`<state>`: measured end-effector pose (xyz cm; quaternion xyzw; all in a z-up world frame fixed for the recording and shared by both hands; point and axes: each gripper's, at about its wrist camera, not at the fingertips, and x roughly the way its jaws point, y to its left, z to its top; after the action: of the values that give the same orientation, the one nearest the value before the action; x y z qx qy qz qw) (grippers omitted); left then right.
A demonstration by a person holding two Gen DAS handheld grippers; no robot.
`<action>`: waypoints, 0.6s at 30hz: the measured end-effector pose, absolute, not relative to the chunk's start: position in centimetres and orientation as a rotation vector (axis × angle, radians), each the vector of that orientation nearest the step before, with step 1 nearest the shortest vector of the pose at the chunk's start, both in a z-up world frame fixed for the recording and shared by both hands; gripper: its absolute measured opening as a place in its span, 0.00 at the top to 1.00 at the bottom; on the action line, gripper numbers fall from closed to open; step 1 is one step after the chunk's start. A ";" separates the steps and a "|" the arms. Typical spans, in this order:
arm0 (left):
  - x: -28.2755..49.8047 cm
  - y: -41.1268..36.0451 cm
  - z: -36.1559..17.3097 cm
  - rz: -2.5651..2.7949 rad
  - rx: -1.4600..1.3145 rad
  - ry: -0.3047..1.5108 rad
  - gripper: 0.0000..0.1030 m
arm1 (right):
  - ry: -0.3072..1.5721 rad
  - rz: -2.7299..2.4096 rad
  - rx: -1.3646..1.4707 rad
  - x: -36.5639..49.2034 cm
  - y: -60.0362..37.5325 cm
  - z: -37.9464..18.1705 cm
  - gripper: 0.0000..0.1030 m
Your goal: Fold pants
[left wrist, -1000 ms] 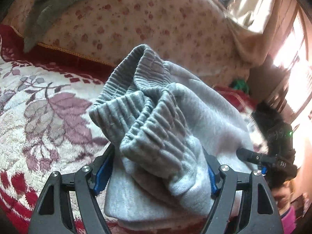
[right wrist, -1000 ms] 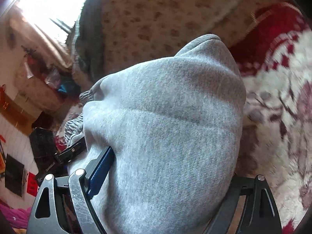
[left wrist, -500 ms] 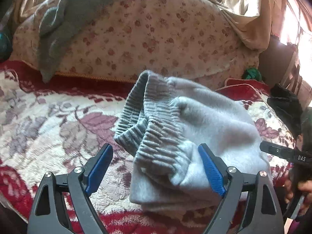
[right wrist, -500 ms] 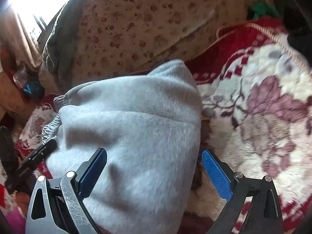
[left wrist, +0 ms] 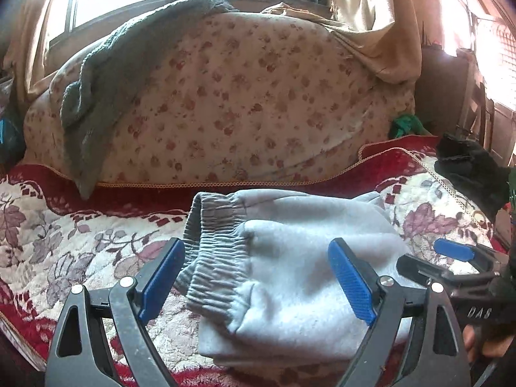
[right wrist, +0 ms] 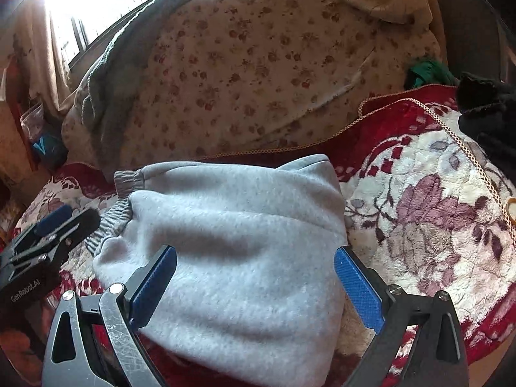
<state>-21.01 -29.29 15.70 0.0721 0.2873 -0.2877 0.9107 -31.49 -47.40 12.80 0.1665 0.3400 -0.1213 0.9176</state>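
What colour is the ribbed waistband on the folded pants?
Darker grey than the light grey fleece pants; the ribbed elastic waistband shows best in the left wrist view.

One pants [left wrist: 300, 258], two tongs [left wrist: 258, 277]

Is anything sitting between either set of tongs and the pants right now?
Nothing visible. The folded pants lie on the blanket directly ahead of both open tongs, left and right. The black cloth lies off to the side.
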 end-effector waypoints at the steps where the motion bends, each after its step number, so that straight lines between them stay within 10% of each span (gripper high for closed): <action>1: -21.1 -29.6 15.7 -0.592 0.149 0.594 0.13 | 0.698 -0.253 0.340 -31.5 -47.3 12.8 0.03; 18: -21.4 -30.4 15.6 -0.587 0.167 0.596 0.13 | 0.691 -0.252 0.361 -31.7 -46.8 12.6 0.03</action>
<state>-21.43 -30.35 15.58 0.0808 0.2891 -0.2847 0.9104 -31.74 -46.81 12.57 0.1757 0.3359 -0.1226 0.9172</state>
